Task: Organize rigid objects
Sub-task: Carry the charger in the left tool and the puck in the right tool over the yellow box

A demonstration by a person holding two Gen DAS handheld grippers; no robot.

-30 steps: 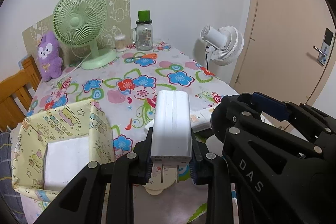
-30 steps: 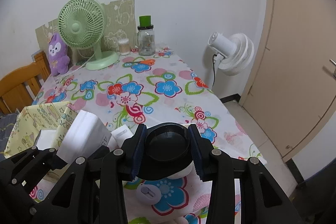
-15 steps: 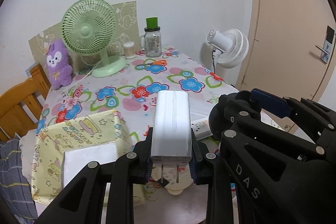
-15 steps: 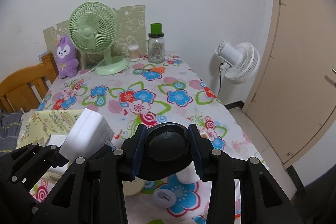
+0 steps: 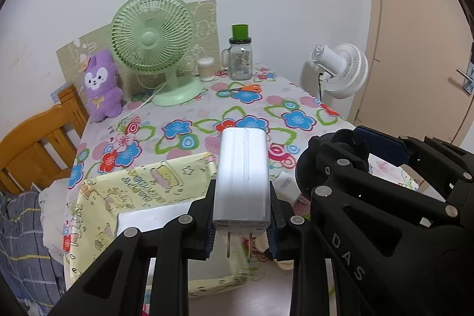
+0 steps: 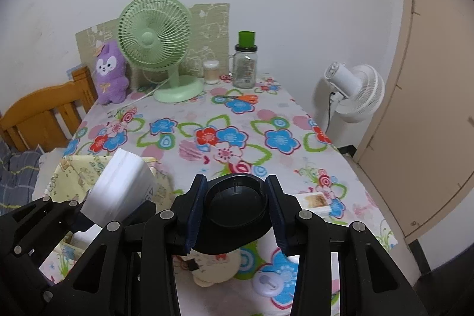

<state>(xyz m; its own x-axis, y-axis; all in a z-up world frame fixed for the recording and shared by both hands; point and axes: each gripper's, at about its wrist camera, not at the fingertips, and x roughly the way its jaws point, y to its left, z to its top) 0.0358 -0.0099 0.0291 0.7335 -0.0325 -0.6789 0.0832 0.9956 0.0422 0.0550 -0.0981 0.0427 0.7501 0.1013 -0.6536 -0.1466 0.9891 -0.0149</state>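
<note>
My left gripper (image 5: 241, 222) is shut on a white plug adapter (image 5: 242, 176), prongs toward the camera, held above the near right corner of a yellow patterned box (image 5: 97, 206) that has a white flat item (image 5: 148, 219) inside. My right gripper (image 6: 234, 215) is shut on a black round object (image 6: 235, 208), held above the table's front edge. In the right wrist view the left gripper and the adapter (image 6: 121, 187) sit at lower left over the box (image 6: 71, 176).
The floral tablecloth (image 6: 225, 138) carries a green fan (image 6: 157, 40), a purple plush (image 6: 109, 73), a glass jar (image 6: 246, 64), orange scissors (image 6: 243, 98), a small white box (image 6: 315, 202), a round white item (image 6: 268, 282) and a cream item (image 6: 216, 265). A wooden chair (image 6: 38, 114) stands left, a white fan (image 6: 355, 92) right.
Both grippers have pulled back and risen, each still holding its object. The left gripper has shifted left, so the yellow box now lies under the adapter.
</note>
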